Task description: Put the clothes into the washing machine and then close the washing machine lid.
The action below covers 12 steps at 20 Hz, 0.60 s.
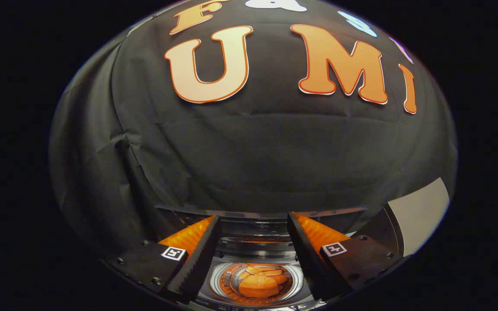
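- Gripper (253, 252) fingers apart, empty, above washer (257, 298).
- Clothes (260, 284) in drum (soft, light, likely).
- Lid (260, 212) upright beyond: stiff; take its top edge.

Count, one pass:

- Tool (253, 224): 1, with 2 fingers (201, 255), spread apart, nothing gripped between them.
- Square tags (174, 253): 2, one on each finger mount.
- Washer (257, 242): 1, top-loading, lid (419, 214) up; lids counted: 1.
- Drum (221, 280): 1, seen below and between the fingers.
- Clothes (260, 283): an orange heap in the drum. Separate pieces cannot be told apart; logged as 1 heap.
- Wall cloth (249, 147): 1, behind the washer.
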Tool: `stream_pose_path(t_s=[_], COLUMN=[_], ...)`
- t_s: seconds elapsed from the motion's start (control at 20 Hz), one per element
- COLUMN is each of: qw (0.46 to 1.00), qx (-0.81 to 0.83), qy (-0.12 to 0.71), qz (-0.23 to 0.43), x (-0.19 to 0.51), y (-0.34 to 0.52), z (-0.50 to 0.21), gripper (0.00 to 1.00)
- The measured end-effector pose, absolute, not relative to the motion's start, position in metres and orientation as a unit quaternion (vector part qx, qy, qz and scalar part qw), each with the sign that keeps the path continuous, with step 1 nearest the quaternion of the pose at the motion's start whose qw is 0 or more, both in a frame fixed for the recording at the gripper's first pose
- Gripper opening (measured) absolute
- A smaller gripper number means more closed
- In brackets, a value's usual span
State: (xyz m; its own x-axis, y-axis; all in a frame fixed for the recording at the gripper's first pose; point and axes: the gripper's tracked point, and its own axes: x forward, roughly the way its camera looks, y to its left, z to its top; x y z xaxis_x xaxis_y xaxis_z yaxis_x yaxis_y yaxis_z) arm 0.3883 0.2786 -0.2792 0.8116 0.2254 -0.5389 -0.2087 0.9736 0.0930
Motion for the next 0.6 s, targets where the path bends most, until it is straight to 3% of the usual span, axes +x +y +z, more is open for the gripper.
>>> stream_pose_path(t_s=[0.6], qw=[0.954], qx=[0.026], qy=[0.282], qz=[0.095], x=[0.431], y=[0.279], z=[-0.300], gripper=[0.99])
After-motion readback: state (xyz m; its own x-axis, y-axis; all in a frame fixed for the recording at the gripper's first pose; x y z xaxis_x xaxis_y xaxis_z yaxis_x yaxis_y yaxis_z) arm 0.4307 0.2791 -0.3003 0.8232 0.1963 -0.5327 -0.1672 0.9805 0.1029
